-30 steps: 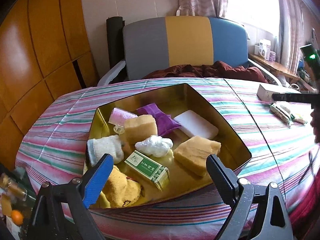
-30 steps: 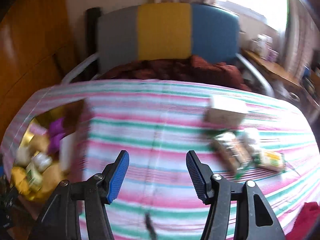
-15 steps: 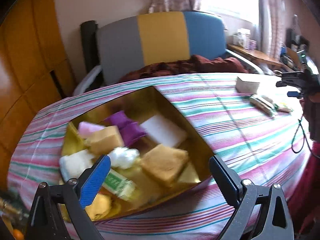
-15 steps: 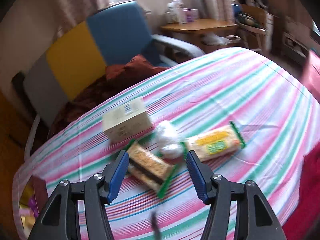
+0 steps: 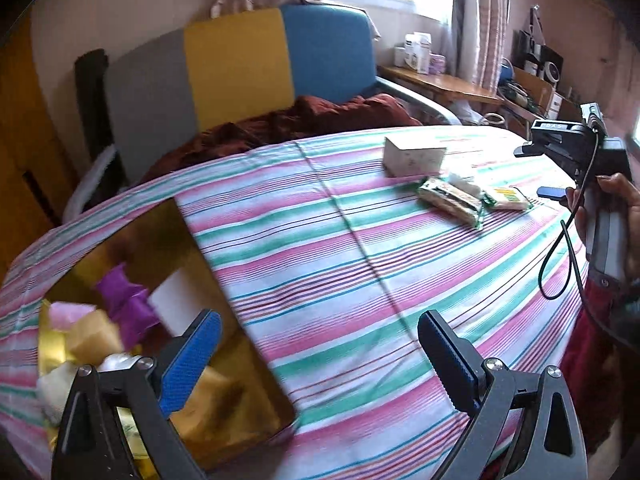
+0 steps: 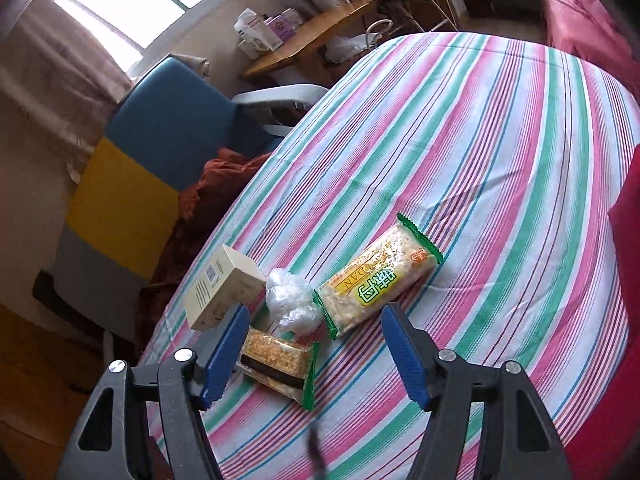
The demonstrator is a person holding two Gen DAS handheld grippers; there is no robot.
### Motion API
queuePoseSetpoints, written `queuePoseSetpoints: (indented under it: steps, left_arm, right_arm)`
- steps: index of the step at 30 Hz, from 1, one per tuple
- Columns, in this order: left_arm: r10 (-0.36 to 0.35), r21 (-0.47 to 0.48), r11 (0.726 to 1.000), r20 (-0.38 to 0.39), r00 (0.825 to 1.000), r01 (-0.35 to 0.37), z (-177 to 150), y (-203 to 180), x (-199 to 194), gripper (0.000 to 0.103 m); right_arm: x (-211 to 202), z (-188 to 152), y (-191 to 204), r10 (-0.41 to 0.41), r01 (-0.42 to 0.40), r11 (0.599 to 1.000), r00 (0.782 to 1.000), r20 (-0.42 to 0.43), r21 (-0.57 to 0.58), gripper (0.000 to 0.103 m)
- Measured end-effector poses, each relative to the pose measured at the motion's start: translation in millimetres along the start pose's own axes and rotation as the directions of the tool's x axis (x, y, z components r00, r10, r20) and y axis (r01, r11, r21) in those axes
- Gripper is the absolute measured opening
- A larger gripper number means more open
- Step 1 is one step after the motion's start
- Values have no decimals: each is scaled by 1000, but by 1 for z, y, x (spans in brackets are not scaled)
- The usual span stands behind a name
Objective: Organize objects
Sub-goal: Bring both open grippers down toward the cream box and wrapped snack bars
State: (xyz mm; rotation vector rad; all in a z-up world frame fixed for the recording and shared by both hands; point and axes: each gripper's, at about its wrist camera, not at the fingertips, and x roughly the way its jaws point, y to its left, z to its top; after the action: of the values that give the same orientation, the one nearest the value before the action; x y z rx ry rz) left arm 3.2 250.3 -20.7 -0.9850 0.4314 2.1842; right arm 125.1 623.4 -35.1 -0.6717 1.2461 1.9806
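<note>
A gold tin (image 5: 224,300) on the striped table holds several soaps and packets. My left gripper (image 5: 318,356) is open and empty over the tin's right edge. On the far right of the table lie a cream box (image 6: 222,294) (image 5: 414,156), a clear plastic wad (image 6: 292,300), a dark-banded snack pack (image 6: 280,364) (image 5: 450,196) and a yellow-label rice cracker pack (image 6: 380,280) (image 5: 506,198). My right gripper (image 6: 314,354) is open and empty, hovering just above these packs; it also shows in the left wrist view (image 5: 560,140).
A grey, yellow and blue chair (image 5: 240,64) with a dark red blanket (image 5: 304,120) stands behind the table. A wooden side table (image 6: 312,40) with boxes sits by the window. A red cloth (image 6: 628,240) lies at the right table edge.
My left gripper swung right, so the tin slid to the lower left of its view. My right gripper moved closer over the snack packs.
</note>
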Motion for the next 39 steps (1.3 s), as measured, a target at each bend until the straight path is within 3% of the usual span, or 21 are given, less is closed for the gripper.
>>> queuePoseSetpoints:
  steps: [17,26,35,39]
  left_arm:
    - [-119,3,993,-140,983,120,43,-60,81,99]
    - [-208,-113,976,-194,959,188,88,-83,127,99]
    - [-249,-254,950,-265,932,182,136,-110,184,97]
    - [-198,-259,958,-285,938,124,148,-124,204,96]
  right_arm:
    - [9,8,-14,129,-123,986,991,-41,111,74]
    - [10,5,-8,183,-177,980,981,-64,86,74]
    - [13,7,-9,227,-219,971,970,-87,99,75]
    - [14,7,-11,240,-230,967,967,-90,112,75]
